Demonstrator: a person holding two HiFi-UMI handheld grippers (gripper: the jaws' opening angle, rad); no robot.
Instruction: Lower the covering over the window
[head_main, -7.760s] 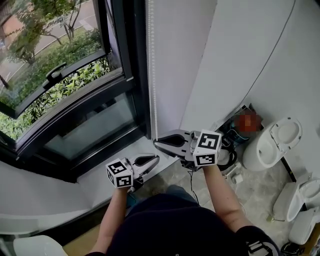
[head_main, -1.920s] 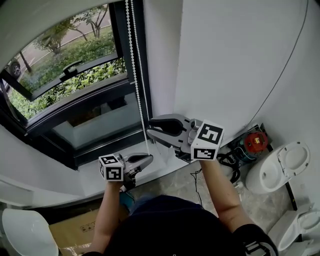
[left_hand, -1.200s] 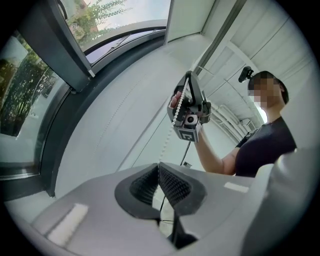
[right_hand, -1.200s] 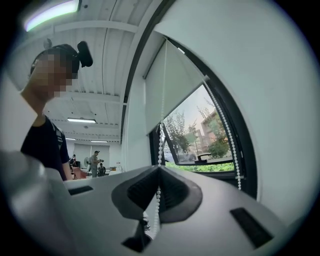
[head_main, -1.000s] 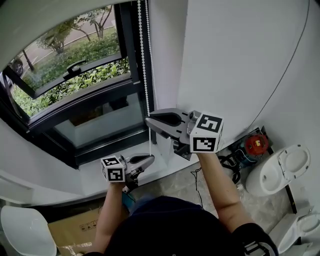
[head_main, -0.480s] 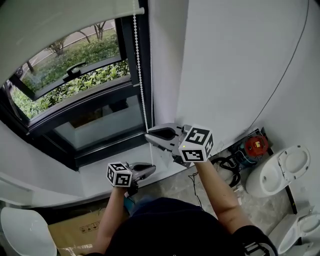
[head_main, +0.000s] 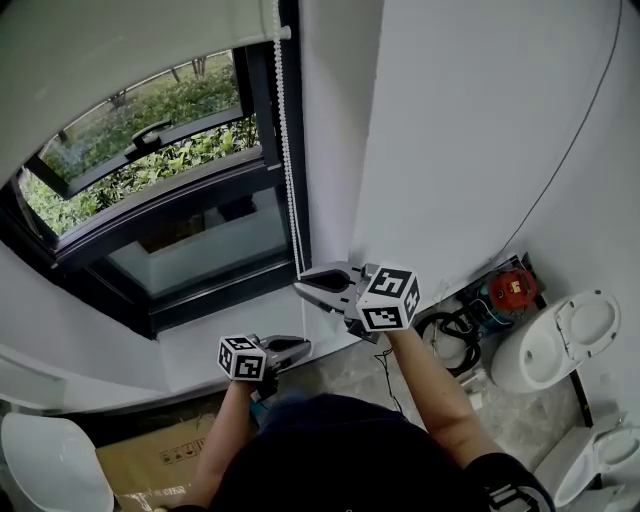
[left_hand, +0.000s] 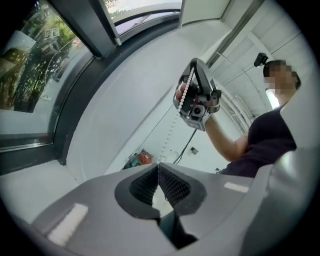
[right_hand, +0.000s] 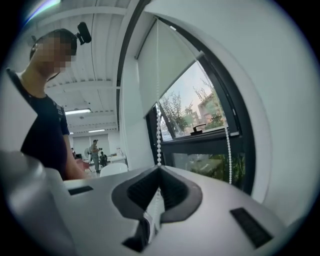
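Across the upper left of the head view, the pale blind (head_main: 120, 60) covered the top part of the window (head_main: 160, 215). Its bottom bar ended near the top centre, and below it the dark frame, the glass and the green hedge outside were uncovered. From the bar's right end the white bead chain (head_main: 287, 150) hung down along the dark frame to the right tool (head_main: 300, 287) near the middle of the picture. The right tool's jaws were pressed together on that chain; in the right gripper view the beads (right_hand: 159, 135) ran straight down into the closed pads, with a second strand hanging free at the right of that frame. Lower and to the left, over the white sill (head_main: 190, 345), the left tool (head_main: 305, 343) was closed as well, its ribbed pads meeting. In the left gripper view a faint line of beads dropped from the right tool toward the left tool's tips, but whether the pads pinched it could not be made out. A white toilet (head_main: 550, 340) stood at the lower right.
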